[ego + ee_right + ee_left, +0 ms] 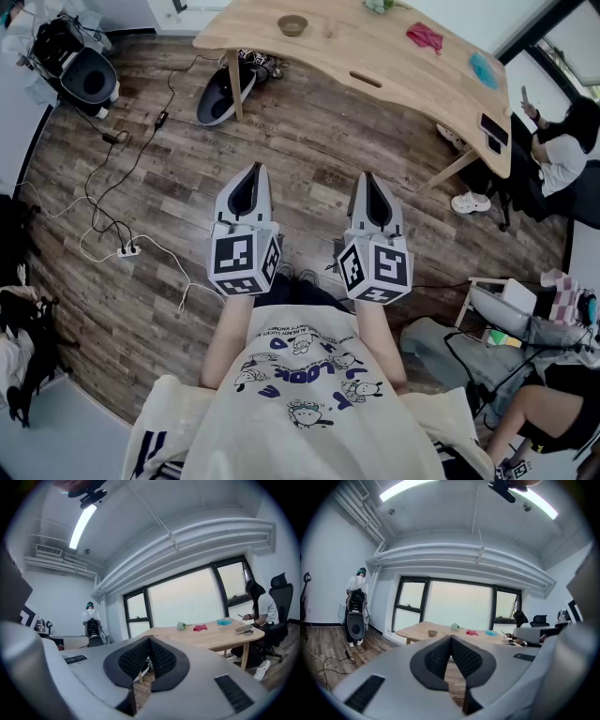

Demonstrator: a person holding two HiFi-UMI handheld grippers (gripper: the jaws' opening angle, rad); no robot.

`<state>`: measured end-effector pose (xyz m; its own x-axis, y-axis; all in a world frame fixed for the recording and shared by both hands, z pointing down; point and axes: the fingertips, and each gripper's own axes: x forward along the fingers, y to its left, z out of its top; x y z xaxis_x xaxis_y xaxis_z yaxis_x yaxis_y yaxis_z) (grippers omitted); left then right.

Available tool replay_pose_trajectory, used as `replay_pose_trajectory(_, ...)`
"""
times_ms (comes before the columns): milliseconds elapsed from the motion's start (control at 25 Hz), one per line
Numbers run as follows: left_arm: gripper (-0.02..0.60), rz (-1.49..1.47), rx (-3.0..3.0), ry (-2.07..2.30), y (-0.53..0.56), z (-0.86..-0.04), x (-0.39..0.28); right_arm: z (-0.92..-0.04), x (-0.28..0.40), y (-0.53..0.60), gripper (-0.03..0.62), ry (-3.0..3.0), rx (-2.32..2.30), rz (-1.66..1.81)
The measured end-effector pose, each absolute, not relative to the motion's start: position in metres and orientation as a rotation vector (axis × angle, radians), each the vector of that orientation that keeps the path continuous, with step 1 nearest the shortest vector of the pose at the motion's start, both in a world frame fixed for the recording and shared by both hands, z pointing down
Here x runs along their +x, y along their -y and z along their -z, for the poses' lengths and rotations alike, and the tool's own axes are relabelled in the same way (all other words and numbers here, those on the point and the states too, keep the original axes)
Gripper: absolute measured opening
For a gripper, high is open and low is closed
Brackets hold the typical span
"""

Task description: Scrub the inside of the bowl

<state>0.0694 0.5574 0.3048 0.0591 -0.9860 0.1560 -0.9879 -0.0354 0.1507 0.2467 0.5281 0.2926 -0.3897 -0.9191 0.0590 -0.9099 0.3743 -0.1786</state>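
A small brown bowl [292, 25] sits on the far wooden table [375, 70], also visible as the bowl [432, 633] in the left gripper view. A green scrubber-like lump [181, 626] lies near the table's far edge, a pink cloth [425, 37] and a blue cloth [484, 70] beside it. My left gripper [251, 170] and right gripper [369, 178] are held side by side in front of my body, far short of the table, pointing toward it. Both are shut with nothing between their tips.
A person sits at the table's right end [562, 150] with a phone and devices [493, 131] on the tabletop. Cables and a power strip [127, 250] trail across the wood floor at left. A person with equipment [356, 606] stands at the left wall. Clutter [525, 323] lies at right.
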Motion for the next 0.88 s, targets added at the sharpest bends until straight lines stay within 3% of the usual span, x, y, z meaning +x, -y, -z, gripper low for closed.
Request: replay_pose_trajectory(880, 0.026, -0.032, 2.068, 2.023, -0.559, -0.318, 0.085, -0.307, 0.267, -0.528, 0.018, -2.568, -1.698, 0.338)
